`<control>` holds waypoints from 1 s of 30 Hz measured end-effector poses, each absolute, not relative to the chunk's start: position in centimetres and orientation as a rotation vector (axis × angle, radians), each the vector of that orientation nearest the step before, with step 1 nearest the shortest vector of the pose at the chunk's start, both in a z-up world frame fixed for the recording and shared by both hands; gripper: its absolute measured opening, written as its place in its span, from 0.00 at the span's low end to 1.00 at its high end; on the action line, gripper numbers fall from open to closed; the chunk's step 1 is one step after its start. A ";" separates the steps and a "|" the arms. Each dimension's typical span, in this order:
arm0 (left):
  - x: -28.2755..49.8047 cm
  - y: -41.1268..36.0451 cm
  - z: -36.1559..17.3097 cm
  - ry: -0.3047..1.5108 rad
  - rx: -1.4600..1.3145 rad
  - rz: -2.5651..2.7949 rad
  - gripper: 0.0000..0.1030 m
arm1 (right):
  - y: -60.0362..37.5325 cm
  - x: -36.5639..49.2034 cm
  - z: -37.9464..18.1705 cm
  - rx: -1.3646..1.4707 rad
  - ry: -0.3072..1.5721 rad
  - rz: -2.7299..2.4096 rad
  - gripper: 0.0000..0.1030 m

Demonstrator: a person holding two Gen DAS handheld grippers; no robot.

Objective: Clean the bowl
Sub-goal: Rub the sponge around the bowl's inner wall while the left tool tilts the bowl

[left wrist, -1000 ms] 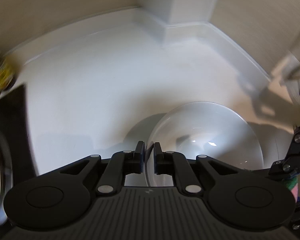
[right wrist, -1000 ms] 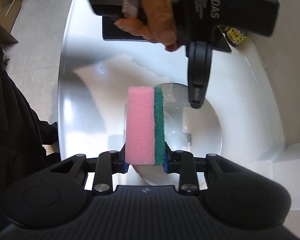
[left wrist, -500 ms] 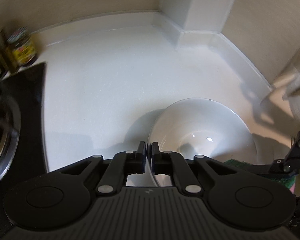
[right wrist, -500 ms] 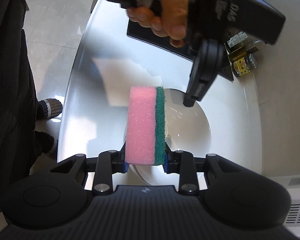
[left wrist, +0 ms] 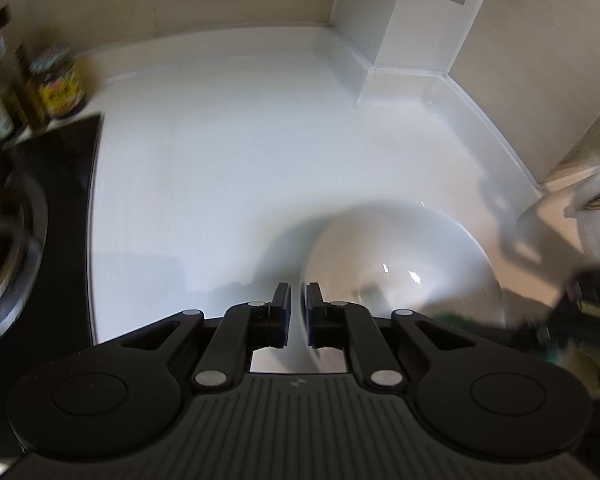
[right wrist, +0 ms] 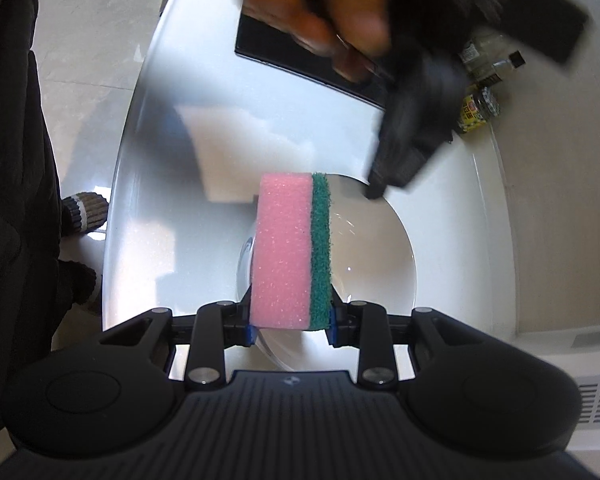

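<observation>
Landmark: glossy white ceramic bowl (right wrist: 364,264), sitting on the white counter (left wrist: 228,168).

Right gripper (right wrist: 290,322) is clamped on a pink foam sponge with green scouring layer (right wrist: 290,248). The sponge's long axis runs straight out along the fingers, green face on the bowl-centre side. Its free end hangs above the bowl's near-left rim, not visibly touching. The bowl's hollow lies ahead and to the right of the sponge tip, so the wipe probably needs a push down and inward.

Left gripper (left wrist: 298,312) straddles the bowl's near rim, one finger outside the wall and one inside. Its jaws have just been opening a little; a narrow gap shows, and pad contact with the rim can't be confirmed. In the right wrist view it is blurred at the bowl's far rim.

The right one is nearer the bowl's interior.
</observation>
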State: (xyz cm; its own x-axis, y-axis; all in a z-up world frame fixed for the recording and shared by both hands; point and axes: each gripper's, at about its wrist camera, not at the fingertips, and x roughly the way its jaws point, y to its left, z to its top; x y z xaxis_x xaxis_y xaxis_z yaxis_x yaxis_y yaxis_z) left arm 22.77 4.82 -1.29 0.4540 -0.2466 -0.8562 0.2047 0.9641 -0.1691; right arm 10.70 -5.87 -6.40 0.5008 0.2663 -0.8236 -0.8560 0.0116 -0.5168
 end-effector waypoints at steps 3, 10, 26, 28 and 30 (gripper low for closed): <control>23.2 4.3 -1.7 1.073 -0.008 -0.294 0.06 | -5.7 10.2 -6.5 -1.275 0.588 0.971 0.26; 27.5 2.5 -1.6 1.092 0.119 -0.382 0.03 | -5.4 9.8 -6.8 -1.337 0.564 0.992 0.26; 25.5 2.4 -1.4 1.085 0.084 -0.360 0.03 | -5.6 9.9 -8.2 -1.334 0.562 0.989 0.26; 27.0 1.8 -1.4 1.088 0.107 -0.384 0.03 | -5.6 9.9 -8.3 -1.332 0.552 0.985 0.26; 27.4 1.6 -1.2 1.093 0.099 -0.369 0.04 | -5.5 9.9 -8.5 -1.331 0.549 0.978 0.26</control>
State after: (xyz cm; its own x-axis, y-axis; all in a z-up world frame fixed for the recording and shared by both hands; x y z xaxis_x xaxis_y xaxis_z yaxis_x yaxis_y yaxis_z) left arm 27.39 1.61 -1.20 0.4054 -0.2431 -0.8812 0.3401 0.9349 -0.1015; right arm 9.90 -5.55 -8.50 0.5147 0.2716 -0.8132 -0.8358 -0.0526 -0.5465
